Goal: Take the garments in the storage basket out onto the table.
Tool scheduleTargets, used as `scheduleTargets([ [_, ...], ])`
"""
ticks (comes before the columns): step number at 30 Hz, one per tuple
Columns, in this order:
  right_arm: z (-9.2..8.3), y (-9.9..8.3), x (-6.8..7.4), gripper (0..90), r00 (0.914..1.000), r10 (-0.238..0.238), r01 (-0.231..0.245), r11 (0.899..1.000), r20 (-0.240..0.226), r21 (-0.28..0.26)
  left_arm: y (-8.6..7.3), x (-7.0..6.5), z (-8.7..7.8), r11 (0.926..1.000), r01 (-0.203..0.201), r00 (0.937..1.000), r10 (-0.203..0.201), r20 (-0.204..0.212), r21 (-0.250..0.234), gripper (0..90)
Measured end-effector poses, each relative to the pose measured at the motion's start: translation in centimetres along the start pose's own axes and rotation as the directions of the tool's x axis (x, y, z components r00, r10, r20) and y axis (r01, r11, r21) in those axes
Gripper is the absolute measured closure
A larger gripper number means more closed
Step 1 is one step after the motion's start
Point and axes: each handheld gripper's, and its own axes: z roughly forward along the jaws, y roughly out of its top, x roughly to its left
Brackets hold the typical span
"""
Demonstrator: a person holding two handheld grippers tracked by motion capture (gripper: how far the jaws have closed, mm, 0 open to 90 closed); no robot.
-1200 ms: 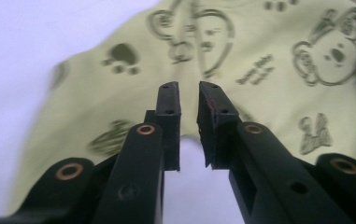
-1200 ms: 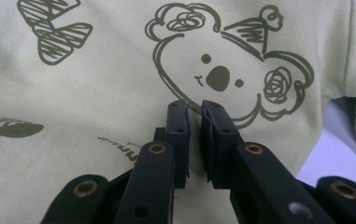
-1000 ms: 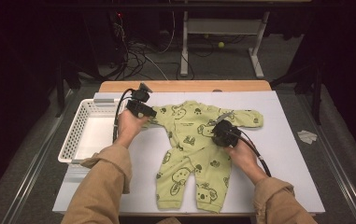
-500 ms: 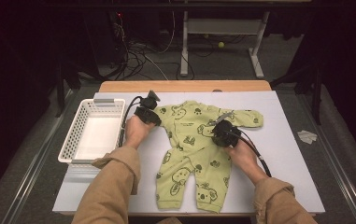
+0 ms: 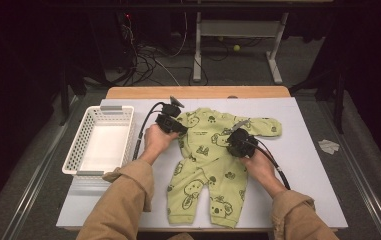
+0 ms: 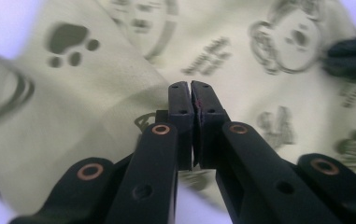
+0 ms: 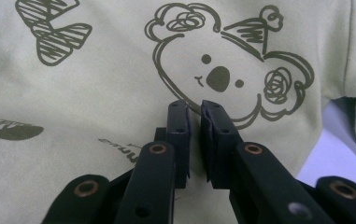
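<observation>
Romper (image 5: 205, 165) lies lengthwise, legs toward the person (left gripper (image 5: 174, 125) closed, right gripper (image 5: 238, 142) nearly closed).

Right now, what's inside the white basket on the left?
The white basket looks empty; its bare floor shows. Its near wall hides a strip of floor behind it.

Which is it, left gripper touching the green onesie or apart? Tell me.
Touching. In the left gripper view the left gripper has just been closing, its jaws meeting over the onesie, where a sleeve fold lies against them.
</observation>
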Motion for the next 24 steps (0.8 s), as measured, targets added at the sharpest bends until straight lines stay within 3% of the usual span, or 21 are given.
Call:
scheduleTargets([
  [3, 0.0, 0.1, 0.0, 83.1, 1.0000, 0.003, -0.003, 1.000, -0.002, 0.005, 0.0, -0.3, 0.9, 0.9999, -0.003, 1.0000, 0.003, -0.006, 0.012, 81.1],
  [5, 0.0, 0.1, 0.0, 83.2, 1.0000, 0.003, -0.003, 1.000, -0.002, 0.006, 0.0, -0.3, 0.5, 0.9998, 0.005, 1.0000, -0.005, -0.002, -0.018, 73.7],
  [8, 0.0, 0.1, 0.0, 83.2, 1.0000, 0.003, -0.003, 1.000, -0.003, 0.002, -0.4, -0.2, -1.1, 0.9987, -0.020, 0.9991, 0.018, -0.039, -0.048, 71.4],
  [10, 0.0, 0.1, 0.0, 83.2, 1.0000, 0.002, -0.002, 1.000, 0.000, -0.001, -1.0, 0.4, -2.3, 0.9963, 0.000, 0.9993, -0.003, -0.037, -0.086, 71.3],
  [14, 0.0, 0.0, 0.0, 83.5, 1.0000, 0.004, -0.004, 1.000, 0.000, -0.003, -2.1, 1.7, -3.4, 0.9928, 0.044, 0.9980, -0.048, -0.040, -0.111, 69.7],
  [19, 0.0, 0.0, 0.1, 83.7, 1.0000, 0.003, -0.003, 1.000, 0.004, -0.003, -3.0, 2.8, -4.1, 0.9862, 0.073, 0.9942, -0.084, -0.067, -0.148, 67.5],
  [23, 0.0, 0.3, 0.0, 83.7, 1.0000, 0.001, -0.001, 1.000, 0.000, 0.015, -3.2, 2.9, -5.7, 0.9703, 0.083, 0.9947, -0.094, -0.040, -0.227, 68.0],
  [24, 0.1, 0.3, 0.0, 83.7, 1.0000, -0.005, 0.005, 1.000, 0.002, 0.013, -3.2, 2.9, -6.1, 0.9694, 0.083, 0.9946, -0.095, -0.041, -0.231, 68.1],
])
